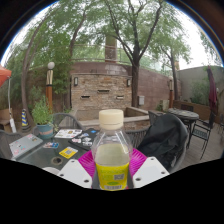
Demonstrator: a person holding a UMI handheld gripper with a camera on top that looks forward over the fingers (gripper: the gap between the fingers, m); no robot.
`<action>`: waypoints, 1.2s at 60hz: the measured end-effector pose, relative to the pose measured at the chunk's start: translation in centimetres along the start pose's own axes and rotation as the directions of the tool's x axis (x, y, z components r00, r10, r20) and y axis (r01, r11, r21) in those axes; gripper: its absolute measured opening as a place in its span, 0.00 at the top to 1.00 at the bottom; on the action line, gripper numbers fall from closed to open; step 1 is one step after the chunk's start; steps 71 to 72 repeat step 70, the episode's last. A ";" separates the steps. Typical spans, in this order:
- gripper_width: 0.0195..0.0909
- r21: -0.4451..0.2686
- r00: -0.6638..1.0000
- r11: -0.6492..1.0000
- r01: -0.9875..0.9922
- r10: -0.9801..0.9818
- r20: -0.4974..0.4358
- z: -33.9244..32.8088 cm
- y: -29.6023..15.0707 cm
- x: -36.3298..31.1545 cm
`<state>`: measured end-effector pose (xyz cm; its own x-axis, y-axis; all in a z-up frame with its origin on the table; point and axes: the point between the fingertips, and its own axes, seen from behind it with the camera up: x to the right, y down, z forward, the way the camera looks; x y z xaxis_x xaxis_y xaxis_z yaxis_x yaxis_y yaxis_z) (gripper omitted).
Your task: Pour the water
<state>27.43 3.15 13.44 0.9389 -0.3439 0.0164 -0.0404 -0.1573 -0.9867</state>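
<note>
As my gripper (111, 168) clamps both pink pads (89, 164) on a bottle (111, 150) of yellowish liquid, white cap up, the cluttered bench (30, 150) lies beyond — then a black chair (165, 138), a stone wall (100, 85), trees.

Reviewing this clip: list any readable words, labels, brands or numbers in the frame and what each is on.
None can be read.
Bottle, between the gripper fingers: yellow-green label, print too blurred.
Papers or cards on the table: markings too small.
Yellow item on the table: nothing legible.
</note>
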 end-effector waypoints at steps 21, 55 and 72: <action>0.66 -0.079 0.994 0.997 -0.014 0.022 0.104 5.1 11.0 -0.7; 0.09 -0.290 0.987 0.943 -0.160 0.146 -0.070 -12.7 10.3 -7.4; 0.09 -0.356 0.981 0.918 -0.172 0.125 -0.149 -30.0 5.6 -19.4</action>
